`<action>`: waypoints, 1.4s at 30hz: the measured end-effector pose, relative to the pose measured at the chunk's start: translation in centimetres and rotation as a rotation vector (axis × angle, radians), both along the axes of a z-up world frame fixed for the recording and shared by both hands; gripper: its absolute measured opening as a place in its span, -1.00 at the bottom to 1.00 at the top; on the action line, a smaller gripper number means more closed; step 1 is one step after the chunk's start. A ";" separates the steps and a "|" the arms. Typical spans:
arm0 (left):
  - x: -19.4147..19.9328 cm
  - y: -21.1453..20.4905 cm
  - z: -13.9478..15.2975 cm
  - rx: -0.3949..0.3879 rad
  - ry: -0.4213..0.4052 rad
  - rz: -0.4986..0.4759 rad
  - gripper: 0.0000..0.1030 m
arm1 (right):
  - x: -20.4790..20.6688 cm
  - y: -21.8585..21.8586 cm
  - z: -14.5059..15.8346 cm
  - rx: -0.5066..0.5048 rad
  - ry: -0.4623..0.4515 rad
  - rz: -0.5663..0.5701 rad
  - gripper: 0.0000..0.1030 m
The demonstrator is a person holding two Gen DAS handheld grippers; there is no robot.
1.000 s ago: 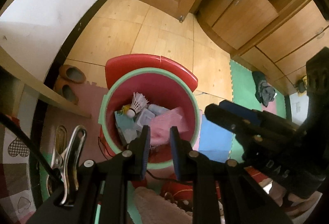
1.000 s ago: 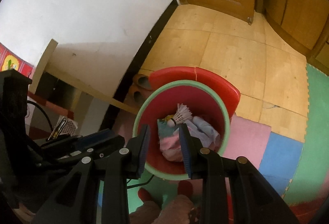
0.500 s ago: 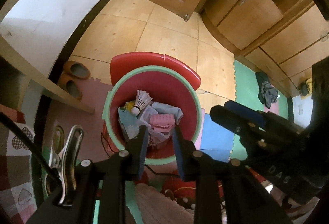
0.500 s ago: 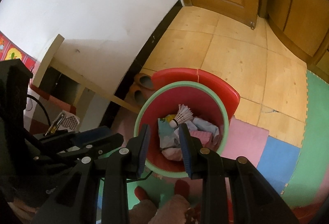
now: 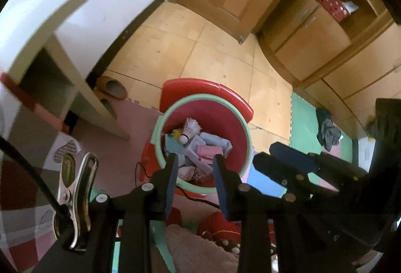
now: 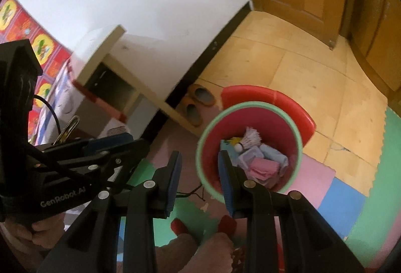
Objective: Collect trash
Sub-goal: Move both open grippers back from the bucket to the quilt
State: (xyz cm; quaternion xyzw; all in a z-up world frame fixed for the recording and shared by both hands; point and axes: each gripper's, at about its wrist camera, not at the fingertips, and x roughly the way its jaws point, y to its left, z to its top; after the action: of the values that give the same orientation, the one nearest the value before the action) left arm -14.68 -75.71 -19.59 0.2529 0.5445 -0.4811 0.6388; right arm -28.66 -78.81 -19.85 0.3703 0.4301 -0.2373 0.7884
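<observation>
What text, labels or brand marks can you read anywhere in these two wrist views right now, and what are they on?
"GenRobot.AI": white lettering on the black body of the left gripper, seen in the right wrist view.
Silver metal spring clip: a stamped oval mark on its handle, too small to read.
Red and yellow patterned wall panels: pictures only, blurred; no legible words.
Red bin with green rim and the trash inside it: no readable print.

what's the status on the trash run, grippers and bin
Left gripper opening, empty; right gripper open, empty. Trash bin holds shuttlecock and pink packet. Nothing blocking.
</observation>
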 end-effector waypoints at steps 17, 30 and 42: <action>7.5 11.3 7.9 -0.046 -0.089 0.283 -0.43 | 9.4 7.6 7.1 -0.056 -0.120 0.270 -0.39; 13.7 22.7 11.9 -0.053 -0.159 0.524 -0.43 | 16.2 15.3 10.7 -0.089 -0.188 0.463 -0.39; 18.3 32.1 13.5 -0.046 -0.200 0.664 -0.43 | 21.6 22.0 12.5 -0.110 -0.204 0.576 -0.39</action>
State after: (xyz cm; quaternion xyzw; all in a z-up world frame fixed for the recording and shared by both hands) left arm 3.59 -43.59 -6.12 0.0933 0.5208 -0.2323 0.8161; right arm -7.06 -56.83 -7.39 0.2117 0.4224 0.0114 0.8813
